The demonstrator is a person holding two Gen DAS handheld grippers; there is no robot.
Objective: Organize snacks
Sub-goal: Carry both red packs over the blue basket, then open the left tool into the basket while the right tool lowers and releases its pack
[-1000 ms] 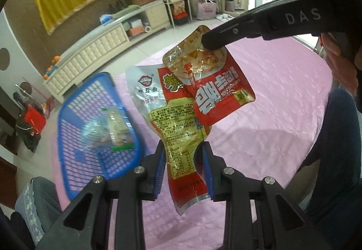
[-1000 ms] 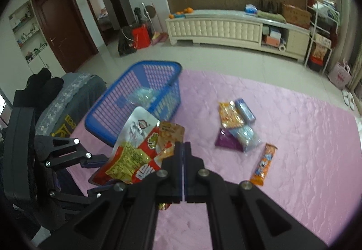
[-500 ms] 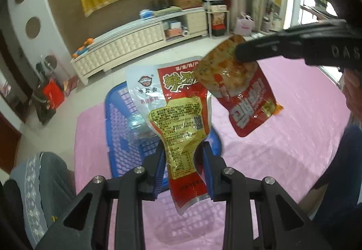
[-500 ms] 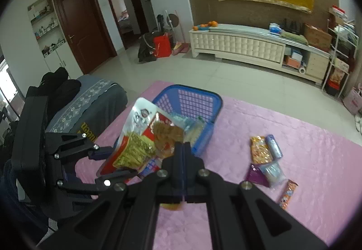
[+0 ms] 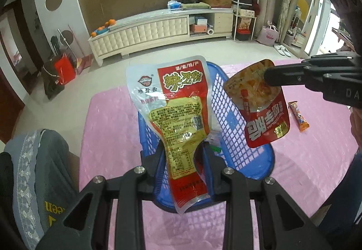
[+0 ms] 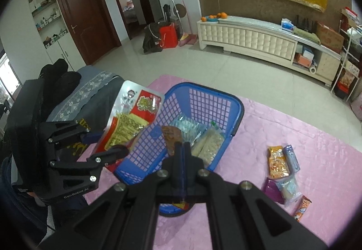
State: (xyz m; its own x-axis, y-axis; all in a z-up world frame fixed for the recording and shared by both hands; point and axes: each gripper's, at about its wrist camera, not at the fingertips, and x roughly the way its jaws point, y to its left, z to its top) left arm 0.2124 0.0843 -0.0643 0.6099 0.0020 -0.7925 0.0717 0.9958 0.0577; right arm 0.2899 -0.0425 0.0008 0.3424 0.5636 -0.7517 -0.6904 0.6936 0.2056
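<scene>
Item: tall snack pouch (image 5: 178, 114), centre frame over blue basket (image 5: 228, 119), pinched at its lower end by left gripper (image 5: 183, 157). Item: red packet (image 5: 262, 109), right of centre, clamped at its top edge by right gripper (image 5: 269, 78). Both probably light, limp, slippery film; best held by sealed edges.

two close, downward wrist views; shared blue basket (image 5: 228, 119) (image 6: 203, 100)

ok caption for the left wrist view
Both grippers hold red snack packets above the blue basket.
</scene>
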